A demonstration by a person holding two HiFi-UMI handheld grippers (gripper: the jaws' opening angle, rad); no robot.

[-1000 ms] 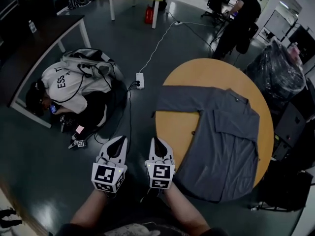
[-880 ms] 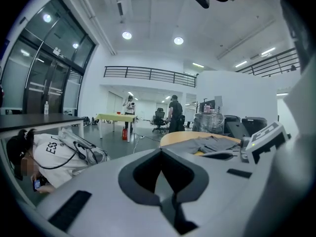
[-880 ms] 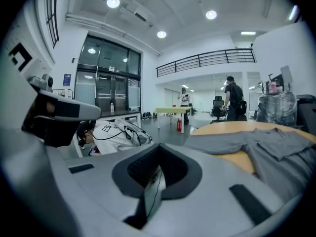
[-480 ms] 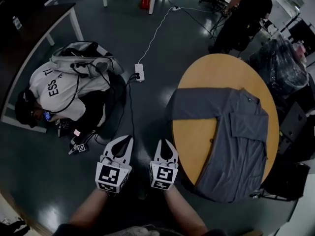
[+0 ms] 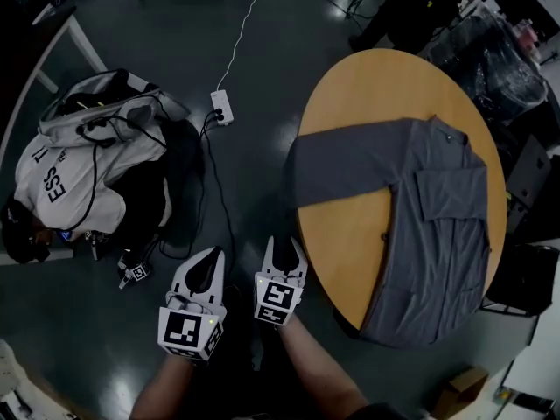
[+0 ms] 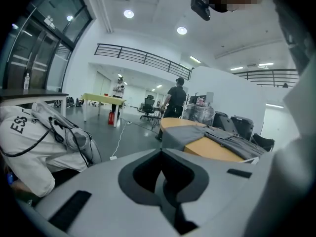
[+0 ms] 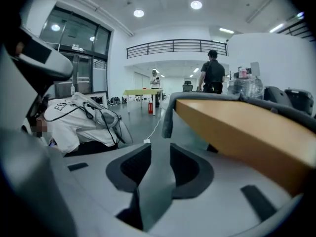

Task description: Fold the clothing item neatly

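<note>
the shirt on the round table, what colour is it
Plain grey shirt, best seen in the head view.

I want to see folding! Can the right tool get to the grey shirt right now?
Probably yes: the right tool, its jaws just opening and empty, hangs low beside the table, and nothing stands between it and the shirt, whose sleeve drapes over the edge.

One grey shirt lies on one round surface. Two grippers sit at six o'clock (left gripper, right gripper).
</note>
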